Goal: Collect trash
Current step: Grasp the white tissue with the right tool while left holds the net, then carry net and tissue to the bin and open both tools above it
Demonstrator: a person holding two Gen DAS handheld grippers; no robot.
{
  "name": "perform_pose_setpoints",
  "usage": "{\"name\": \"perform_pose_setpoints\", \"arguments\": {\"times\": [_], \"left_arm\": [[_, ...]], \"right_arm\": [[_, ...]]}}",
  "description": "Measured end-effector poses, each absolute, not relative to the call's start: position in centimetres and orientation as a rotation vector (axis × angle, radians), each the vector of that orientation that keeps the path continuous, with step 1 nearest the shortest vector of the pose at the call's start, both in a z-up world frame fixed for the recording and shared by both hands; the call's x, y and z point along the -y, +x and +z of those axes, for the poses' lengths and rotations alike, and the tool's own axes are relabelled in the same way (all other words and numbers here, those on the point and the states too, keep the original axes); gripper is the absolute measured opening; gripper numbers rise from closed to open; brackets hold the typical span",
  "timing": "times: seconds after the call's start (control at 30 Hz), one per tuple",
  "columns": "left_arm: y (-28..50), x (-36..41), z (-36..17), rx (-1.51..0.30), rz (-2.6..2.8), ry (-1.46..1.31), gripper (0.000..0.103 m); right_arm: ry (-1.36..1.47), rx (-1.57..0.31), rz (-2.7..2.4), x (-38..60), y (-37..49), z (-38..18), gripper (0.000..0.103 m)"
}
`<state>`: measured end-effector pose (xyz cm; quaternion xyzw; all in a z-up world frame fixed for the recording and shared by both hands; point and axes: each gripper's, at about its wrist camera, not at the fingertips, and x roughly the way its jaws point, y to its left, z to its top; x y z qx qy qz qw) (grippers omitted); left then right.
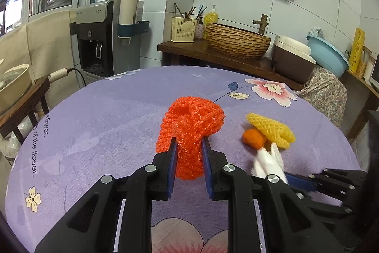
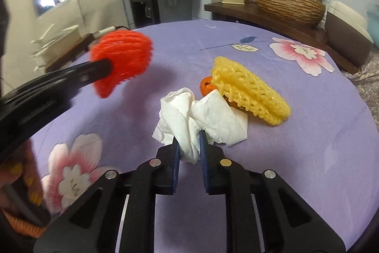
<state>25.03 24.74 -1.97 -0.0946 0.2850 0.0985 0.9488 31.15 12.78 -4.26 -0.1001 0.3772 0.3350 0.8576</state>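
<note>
1. Trash lay on the purple flowered counter (image 1: 106,110): a yellow foam net (image 2: 248,91) rested over an orange peel (image 1: 254,139).
2. Left gripper (image 1: 188,141) had its jaws clamped on an orange foam net (image 1: 191,125), held off the counter.
3. Right gripper (image 2: 188,141) had its jaws pinched tight on a crumpled white tissue (image 2: 201,115) beside the yellow net.

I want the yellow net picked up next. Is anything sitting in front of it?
Partly. The white tissue, pinched in the right gripper, lies against the yellow net on its near side. The net's top and right side are bare.
</note>
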Motion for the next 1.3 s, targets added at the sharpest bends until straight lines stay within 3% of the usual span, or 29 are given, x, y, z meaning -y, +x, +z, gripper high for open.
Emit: {"name": "perform_pose_setpoints", "arguments": {"times": [0.6,0.93,1.3], "left_arm": [[23.9,-19.9,-1.9,-0.51,0.042,-0.128,0.02],[21.7,-10.5,-0.8,-0.494,-0.095,0.007,0.02],[18.9,-0.1,-0.8,-0.516,-0.269,0.029,0.02]], "right_arm": [[-0.087,-0.657,0.629,6.6,18.8,-1.3,0.016],[0.035,-0.649,0.421,19.1,14.9,-4.0,0.016],[0.116,-0.62,0.355,24.1,14.5,-5.1,0.016]]}}
